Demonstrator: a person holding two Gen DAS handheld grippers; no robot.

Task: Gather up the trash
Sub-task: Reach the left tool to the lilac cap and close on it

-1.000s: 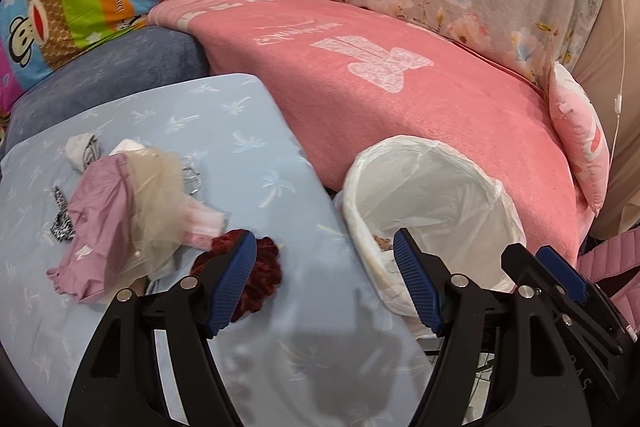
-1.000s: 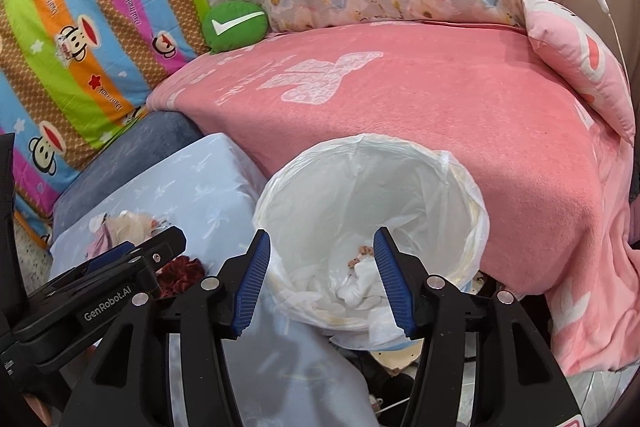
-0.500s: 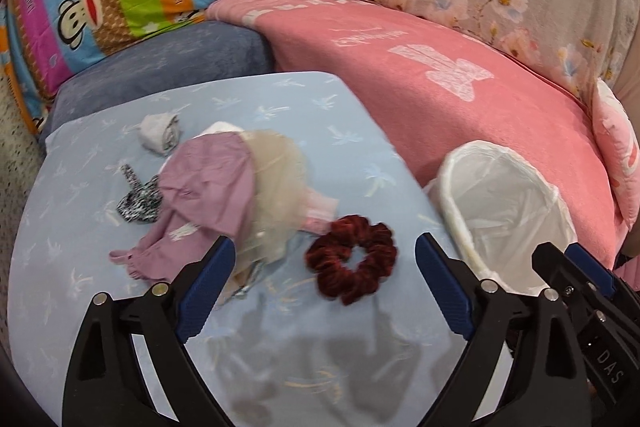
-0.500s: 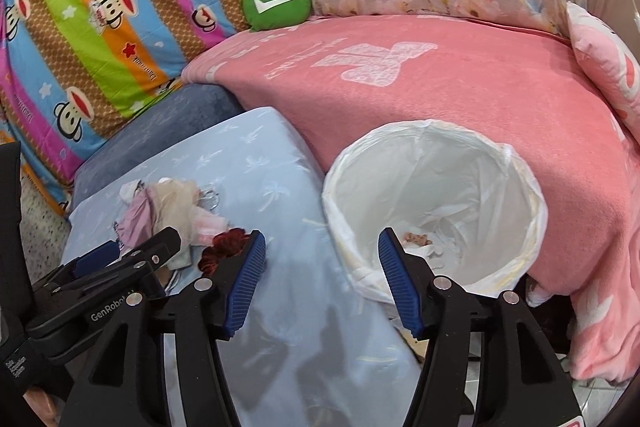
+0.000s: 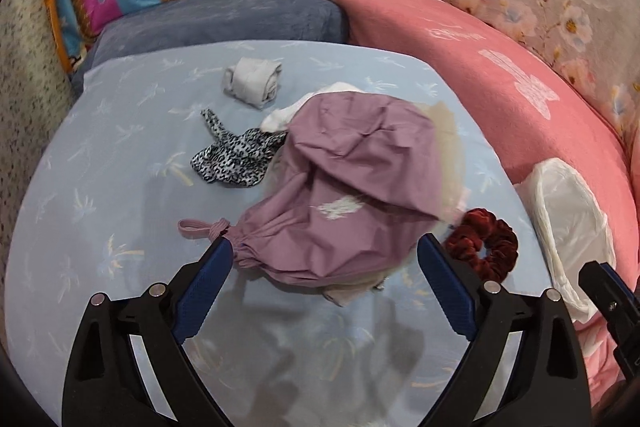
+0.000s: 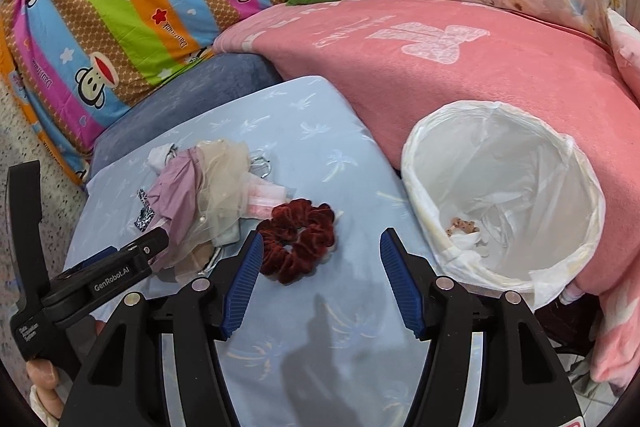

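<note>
The left gripper (image 5: 324, 259) was spread wide, empty, above the mauve drawstring pouch (image 5: 352, 195) on the blue cushion (image 5: 100, 187). The right gripper (image 6: 320, 267) was likewise unclenched. Gauzy fabric (image 6: 224, 183) beneath could be snagged and dragged along toward the lined bin (image 6: 500, 195).

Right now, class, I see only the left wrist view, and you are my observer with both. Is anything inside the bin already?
Observer: Yes. The right wrist view shows the lined bin holding crumpled white tissue and a small brown scrap at its bottom.
Operator: Is the right gripper carrying anything?
Observer: No. The right gripper is empty; its fingers have just been opening.
Operator: What lies nearest it?
Observer: The dark red scrunchie, on the blue sheet just ahead of its left finger.
</note>
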